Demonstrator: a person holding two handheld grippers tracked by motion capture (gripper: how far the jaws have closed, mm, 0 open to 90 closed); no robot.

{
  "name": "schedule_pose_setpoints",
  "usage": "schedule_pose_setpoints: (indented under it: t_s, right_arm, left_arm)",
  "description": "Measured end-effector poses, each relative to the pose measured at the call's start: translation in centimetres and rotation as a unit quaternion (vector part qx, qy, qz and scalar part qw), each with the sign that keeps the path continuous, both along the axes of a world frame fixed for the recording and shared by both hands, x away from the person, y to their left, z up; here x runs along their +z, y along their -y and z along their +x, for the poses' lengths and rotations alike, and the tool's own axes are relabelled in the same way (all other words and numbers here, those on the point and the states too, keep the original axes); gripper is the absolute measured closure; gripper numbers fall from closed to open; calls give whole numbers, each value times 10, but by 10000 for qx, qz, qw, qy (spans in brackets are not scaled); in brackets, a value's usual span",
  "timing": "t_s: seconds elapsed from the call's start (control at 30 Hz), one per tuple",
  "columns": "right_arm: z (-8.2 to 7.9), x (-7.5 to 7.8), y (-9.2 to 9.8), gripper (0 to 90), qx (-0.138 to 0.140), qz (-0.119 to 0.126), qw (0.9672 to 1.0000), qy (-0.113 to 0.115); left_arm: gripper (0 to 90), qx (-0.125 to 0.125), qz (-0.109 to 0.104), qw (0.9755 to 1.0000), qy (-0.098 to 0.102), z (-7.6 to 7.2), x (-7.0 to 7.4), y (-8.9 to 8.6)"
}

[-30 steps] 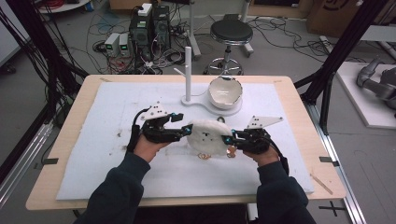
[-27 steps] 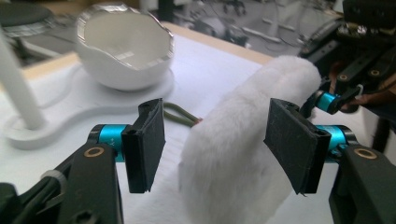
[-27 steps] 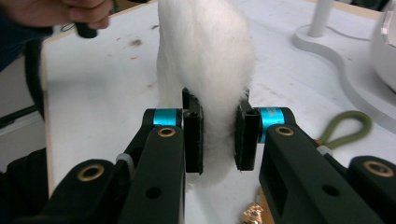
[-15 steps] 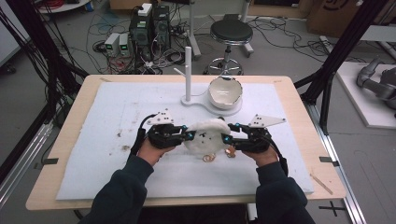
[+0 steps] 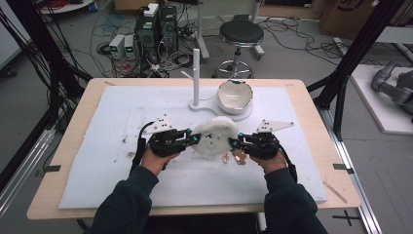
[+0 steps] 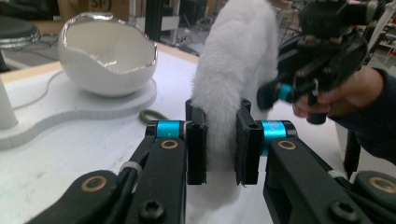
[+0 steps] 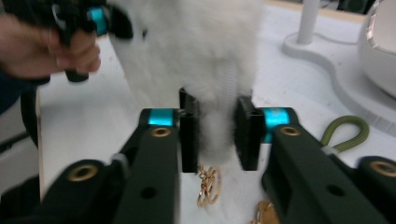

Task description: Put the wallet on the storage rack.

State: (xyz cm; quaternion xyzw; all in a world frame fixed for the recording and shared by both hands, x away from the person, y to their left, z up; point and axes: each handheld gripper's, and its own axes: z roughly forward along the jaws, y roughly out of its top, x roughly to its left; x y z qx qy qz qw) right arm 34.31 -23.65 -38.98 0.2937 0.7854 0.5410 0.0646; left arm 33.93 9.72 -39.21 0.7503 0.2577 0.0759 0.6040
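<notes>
The left gripper [image 5: 194, 140] has its jaws closed on the left edge of a white fluffy pouch [image 5: 213, 136], the fur pinched between the two black pads [image 6: 197, 140]. The right gripper [image 5: 233, 143] likewise clamps the pouch's right edge, fur squeezed between its pads [image 7: 189, 140]. The pouch hangs between the two grippers, near the middle of the white mat [image 5: 97, 146], and whether its underside touches the mat cannot be told.

Directly under and just right of the pouch, gold jewellery [image 5: 233, 157] lies on the mat; the right gripper view shows gold chain links [image 7: 208, 184] beneath the jaws. A green loop [image 7: 348, 133] lies on the mat just beside the right gripper.

Behind the pouch stands a white stand [image 5: 196, 73] with an upright post and a side peg, on a flat white base. On that base rests a white bowl [image 5: 235, 95] shaped like a broken eggshell, with a silver rim.

The mat covers a wooden table [image 5: 311, 102]. Beyond the table are a stool [image 5: 240, 35] and electronic boxes with cables [image 5: 146, 34].
</notes>
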Motion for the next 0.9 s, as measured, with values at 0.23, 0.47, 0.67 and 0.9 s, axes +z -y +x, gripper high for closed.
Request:
schedule_pose_setpoints:
  t_s: [0.23, 0.47, 0.67, 0.9]
  right_arm:
    - [6, 14, -11, 803, -117, -329, 9984, 435]
    - [14, 35, -15, 805, -414, -655, 9928, 914]
    - [32, 61, -9, 803, -646, -955, 9862, 1188]
    - [69, 94, -8, 802, -781, -1338, 9765, 1498]
  left_arm:
    - [714, 247, 438, 9979, -406, 2, -12, 0]
    - [502, 994, 557, 9924, -458, 0, -17, -32]
    - [399, 1358, 372, 9890, -444, -8, -17, -65]
    - [270, 1812, 99, 9826, -390, -16, -19, -102]
